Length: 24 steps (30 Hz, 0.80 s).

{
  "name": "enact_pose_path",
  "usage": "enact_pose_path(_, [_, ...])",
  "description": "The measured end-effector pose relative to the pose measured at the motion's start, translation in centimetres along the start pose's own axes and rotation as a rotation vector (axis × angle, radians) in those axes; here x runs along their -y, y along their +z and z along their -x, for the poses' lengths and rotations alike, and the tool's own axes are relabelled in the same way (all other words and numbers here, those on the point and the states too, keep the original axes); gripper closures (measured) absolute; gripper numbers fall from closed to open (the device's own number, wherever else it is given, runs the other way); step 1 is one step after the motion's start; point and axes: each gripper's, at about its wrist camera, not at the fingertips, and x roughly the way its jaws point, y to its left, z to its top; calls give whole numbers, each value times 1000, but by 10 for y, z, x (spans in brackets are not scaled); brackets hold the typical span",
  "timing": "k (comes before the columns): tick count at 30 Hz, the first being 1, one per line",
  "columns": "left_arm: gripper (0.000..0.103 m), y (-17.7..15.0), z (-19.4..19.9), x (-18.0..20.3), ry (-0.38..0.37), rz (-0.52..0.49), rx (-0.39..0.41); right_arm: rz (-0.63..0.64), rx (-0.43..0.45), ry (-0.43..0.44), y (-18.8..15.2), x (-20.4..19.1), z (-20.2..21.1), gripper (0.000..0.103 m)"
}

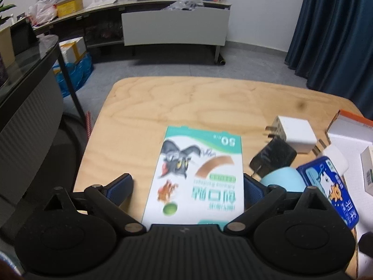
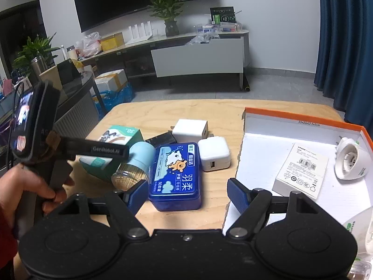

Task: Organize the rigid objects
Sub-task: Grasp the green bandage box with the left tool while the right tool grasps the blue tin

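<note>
The bandage box (image 1: pixel 195 177) lies flat on the wooden table (image 1: pixel 186 102), directly between the spread fingers of our left gripper (image 1: pixel 187 187). Its long axis runs straight away from us, in line with the fingers, so the gripper brackets its two long sides. The right pad (image 1: pixel 253 190) sits just at the box's right edge, while the left pad (image 1: pixel 120 186) stands clearly apart from the left edge; we cannot tell whether the right pad actually touches. Nothing is pinched yet.

To the right of the box things crowd in: a black plug (image 1: pixel 272 157), a pale blue bulb (image 1: pixel 283 178) just beside the right pad, a white charger (image 1: pixel 296 134) further back, and the blue tin (image 1: pixel 326 186). To the left and beyond the box the table is bare wood up to its rounded edge, so we judge that the free room for lifting or sliding lies on that side and upward.

Our right gripper (image 2: pixel 187 192) is also spread wide, holding nothing, with the blue tin (image 2: pixel 176 175) lying lengthwise just ahead between its fingers. The orange-rimmed tray (image 2: pixel 303 117) sits to its right, already holding a white carton (image 2: pixel 302 169) and a white fitting (image 2: pixel 349 161). We judge the left hand nearer the bandage box, and the path to the tray passes over the clutter.
</note>
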Motion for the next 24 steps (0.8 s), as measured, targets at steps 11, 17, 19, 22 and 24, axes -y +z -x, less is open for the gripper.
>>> enact_pose_path(11, [32,-10,25,-2,-31,43,14,6,-66,15,9,-4,-33,15])
enact_pose_path(17, [31,-19,49,-3,-49,85,50,28,-110,-12,21,-13,-56,15])
enact_pose_path(19, [31,-22,52,-3,-52,96,45,29,-111,-9,24,-15,-61,15])
enact_pose_path(22, [31,-25,51,-1,-54,102,35,39,-134,-27,25,-17,-73,17])
enact_pose_path(24, [31,-27,50,-1,-52,105,31,48,-128,-30,22,-18,-77,27])
